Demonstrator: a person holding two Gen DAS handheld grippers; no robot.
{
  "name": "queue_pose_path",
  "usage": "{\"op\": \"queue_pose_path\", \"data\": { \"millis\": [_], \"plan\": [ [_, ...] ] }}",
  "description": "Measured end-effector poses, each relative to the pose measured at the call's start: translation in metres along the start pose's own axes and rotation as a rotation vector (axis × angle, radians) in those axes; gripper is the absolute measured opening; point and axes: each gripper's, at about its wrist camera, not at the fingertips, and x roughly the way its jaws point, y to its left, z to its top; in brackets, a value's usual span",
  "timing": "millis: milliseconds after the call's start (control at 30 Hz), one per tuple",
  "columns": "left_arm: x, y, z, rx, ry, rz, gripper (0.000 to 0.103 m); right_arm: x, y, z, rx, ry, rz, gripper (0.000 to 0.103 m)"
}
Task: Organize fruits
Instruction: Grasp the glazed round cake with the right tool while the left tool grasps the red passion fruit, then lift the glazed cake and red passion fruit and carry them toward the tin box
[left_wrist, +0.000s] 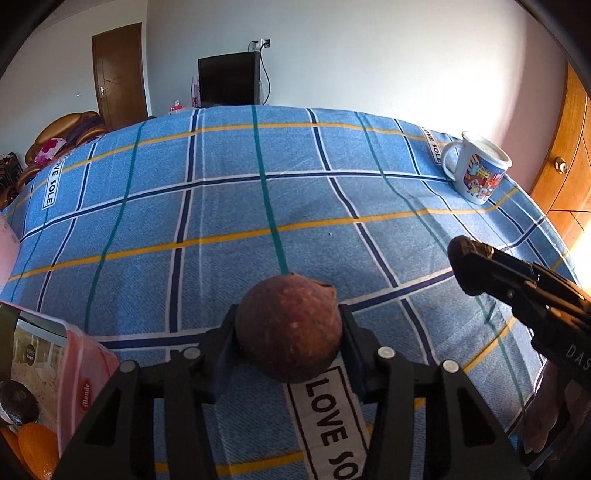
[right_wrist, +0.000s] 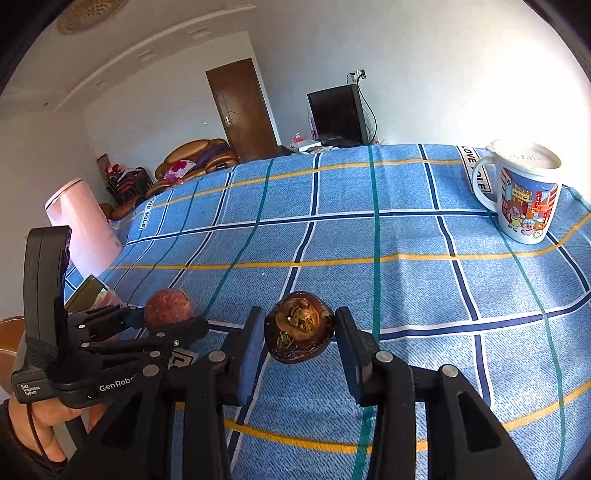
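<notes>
My left gripper is shut on a round reddish-brown fruit, held just above the blue checked cloth. In the right wrist view the same gripper and its fruit show at the left. My right gripper is shut on a dark brown fruit with a dried, open top. In the left wrist view that gripper comes in from the right with the dark fruit at its tip.
A cartoon-printed mug stands at the cloth's far right, also in the left wrist view. A pink box with orange fruits sits at the near left. A pink kettle stands at the left edge.
</notes>
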Motion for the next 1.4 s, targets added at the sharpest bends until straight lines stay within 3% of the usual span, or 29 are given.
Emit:
{"op": "queue_pose_path", "data": {
  "millis": [500,1400],
  "plan": [
    [-0.042,-0.004,-0.011,0.005,-0.19,0.041,0.052,-0.026,0.019,-0.003,-0.098,-0.141,-0.014,0.041],
    [-0.083,-0.003,-0.031,0.019,-0.367,0.069,0.052,-0.056,0.039,-0.015,-0.197,-0.313,-0.065,0.041]
  ]
}}
